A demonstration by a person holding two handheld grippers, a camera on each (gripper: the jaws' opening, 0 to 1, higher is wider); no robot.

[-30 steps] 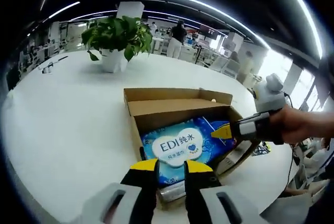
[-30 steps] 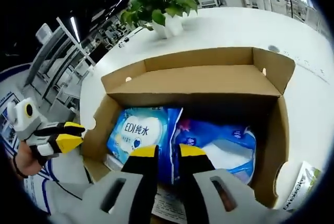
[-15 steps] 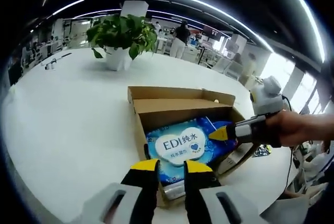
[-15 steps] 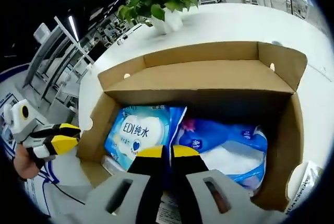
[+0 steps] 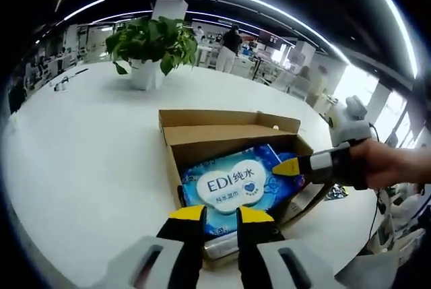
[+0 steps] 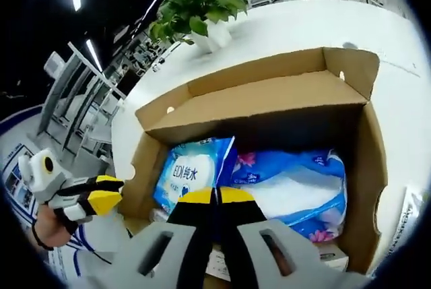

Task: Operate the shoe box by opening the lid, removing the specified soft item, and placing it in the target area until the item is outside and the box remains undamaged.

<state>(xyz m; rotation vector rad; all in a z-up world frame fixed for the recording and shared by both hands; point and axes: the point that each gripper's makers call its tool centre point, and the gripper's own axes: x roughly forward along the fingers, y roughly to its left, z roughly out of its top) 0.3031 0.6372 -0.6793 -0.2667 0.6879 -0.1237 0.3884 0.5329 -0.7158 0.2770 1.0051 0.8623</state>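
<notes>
The brown shoe box (image 5: 229,122) stands open on the white table, its lid flap (image 6: 262,104) folded back. Inside lie a blue wet-wipes pack labelled EDI (image 5: 229,184) and a blue-and-white flowered pack (image 6: 296,191). My right gripper (image 6: 215,198) is shut on the near edge of the EDI pack (image 6: 192,174), which is tilted up off the box floor. Seen from the left gripper view, the right gripper (image 5: 286,166) reaches in from the right, held by a hand. My left gripper (image 5: 221,215) hovers open at the box's near wall, holding nothing; it also shows as the left gripper (image 6: 101,193) outside the box's side.
A potted green plant (image 5: 148,46) stands on the table (image 5: 81,161) beyond the box. A printed leaflet (image 5: 333,193) lies beside the box on the right. Desks and people fill the far background. Bare tabletop spreads to the left of the box.
My right gripper's jaws closed on the EDI pack's edge and raised it; the pack now sits higher and tilted. The left gripper stayed put, still open.
</notes>
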